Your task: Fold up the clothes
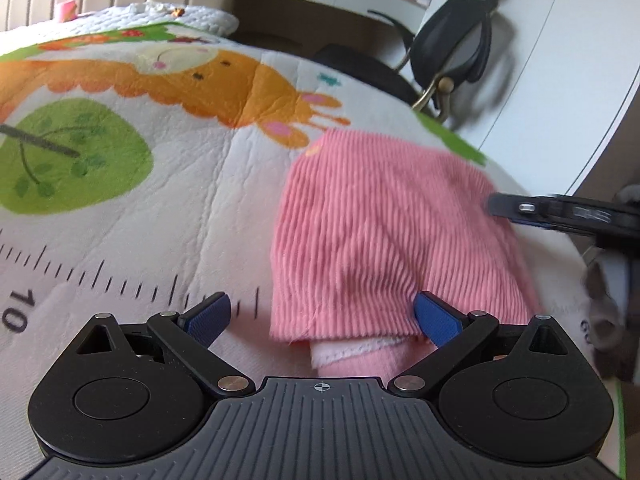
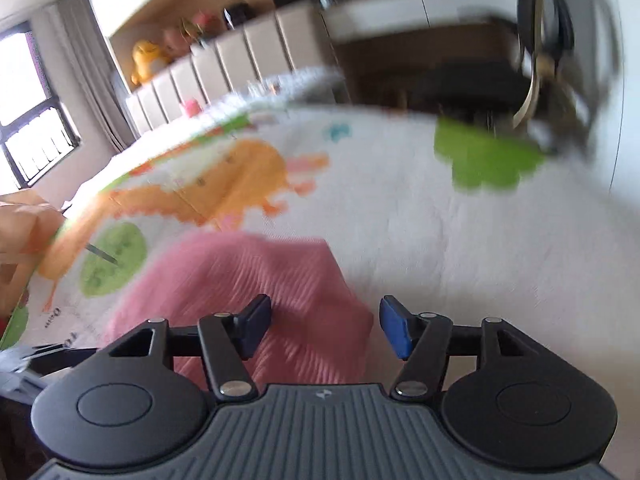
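Observation:
A folded pink ribbed garment [image 1: 384,232] lies on a white play mat with a giraffe print [image 1: 168,184]. A paler layer sticks out under its near edge. My left gripper [image 1: 324,320] is open and empty, its blue pads on either side of the garment's near edge, just above it. My right gripper [image 2: 324,328] is open and empty over the garment's right corner [image 2: 248,280]; this view is blurred by motion. The right gripper's fingers also show in the left wrist view [image 1: 552,212] at the garment's far right side.
A black office chair [image 1: 456,40] stands beyond the mat's far right edge, beside a white wall. A padded beige headboard [image 2: 224,68] with plush toys runs along the back. A cardboard box [image 2: 20,232] sits at the left of the mat.

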`<state>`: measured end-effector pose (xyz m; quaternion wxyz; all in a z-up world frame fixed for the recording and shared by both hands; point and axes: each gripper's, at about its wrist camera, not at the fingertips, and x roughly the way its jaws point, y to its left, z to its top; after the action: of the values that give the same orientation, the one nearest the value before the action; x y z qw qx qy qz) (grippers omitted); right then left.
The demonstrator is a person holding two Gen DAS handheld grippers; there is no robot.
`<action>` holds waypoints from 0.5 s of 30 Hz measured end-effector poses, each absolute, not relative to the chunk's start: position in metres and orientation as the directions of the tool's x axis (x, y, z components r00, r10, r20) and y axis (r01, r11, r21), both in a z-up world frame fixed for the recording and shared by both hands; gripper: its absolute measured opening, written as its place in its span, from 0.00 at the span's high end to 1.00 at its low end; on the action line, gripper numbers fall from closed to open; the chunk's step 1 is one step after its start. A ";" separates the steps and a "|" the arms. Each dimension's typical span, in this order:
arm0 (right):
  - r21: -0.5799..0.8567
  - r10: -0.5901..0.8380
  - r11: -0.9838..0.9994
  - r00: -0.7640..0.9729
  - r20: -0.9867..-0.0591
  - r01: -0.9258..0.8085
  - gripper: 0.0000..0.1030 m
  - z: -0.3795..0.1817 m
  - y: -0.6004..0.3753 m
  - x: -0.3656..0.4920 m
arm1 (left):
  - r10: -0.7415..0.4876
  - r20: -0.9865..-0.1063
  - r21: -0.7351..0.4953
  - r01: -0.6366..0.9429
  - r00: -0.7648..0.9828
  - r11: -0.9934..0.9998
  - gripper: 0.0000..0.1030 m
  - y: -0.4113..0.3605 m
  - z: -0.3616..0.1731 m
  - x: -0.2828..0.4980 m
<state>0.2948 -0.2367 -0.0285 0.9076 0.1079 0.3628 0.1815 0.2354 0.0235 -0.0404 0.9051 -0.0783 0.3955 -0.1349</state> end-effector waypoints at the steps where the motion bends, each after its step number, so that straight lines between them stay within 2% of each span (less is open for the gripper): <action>1: 0.328 0.419 0.906 0.665 -0.618 -0.266 0.63 -0.031 -0.231 0.298 | -0.297 -0.699 -0.230 0.189 0.651 0.955 0.01 0.023 -0.041 0.234; 3: 0.290 0.448 0.894 0.696 -0.561 -0.341 0.71 -0.020 -0.217 0.289 | -0.280 -0.704 -0.195 0.201 0.653 0.960 0.02 0.022 -0.041 0.230; 6: 0.199 0.447 0.893 0.739 -0.505 -0.404 0.76 -0.003 -0.199 0.282 | -0.260 -0.703 -0.148 0.221 0.662 0.964 0.01 0.019 -0.043 0.224; 12: -0.167 0.170 0.928 0.776 -0.607 -0.334 0.76 -0.027 -0.180 0.298 | -0.258 -0.696 -0.141 0.225 0.670 0.964 0.01 0.019 -0.044 0.221; 15: -0.201 0.142 0.925 0.782 -0.607 -0.324 0.74 -0.033 -0.179 0.295 | -0.255 -0.693 -0.130 0.231 0.675 0.964 0.01 0.017 -0.045 0.220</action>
<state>0.2947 -0.1794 -0.0330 0.9320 -0.1487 0.3060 0.1249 0.2199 0.0172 -0.0451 0.9149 -0.0156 0.3808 -0.1327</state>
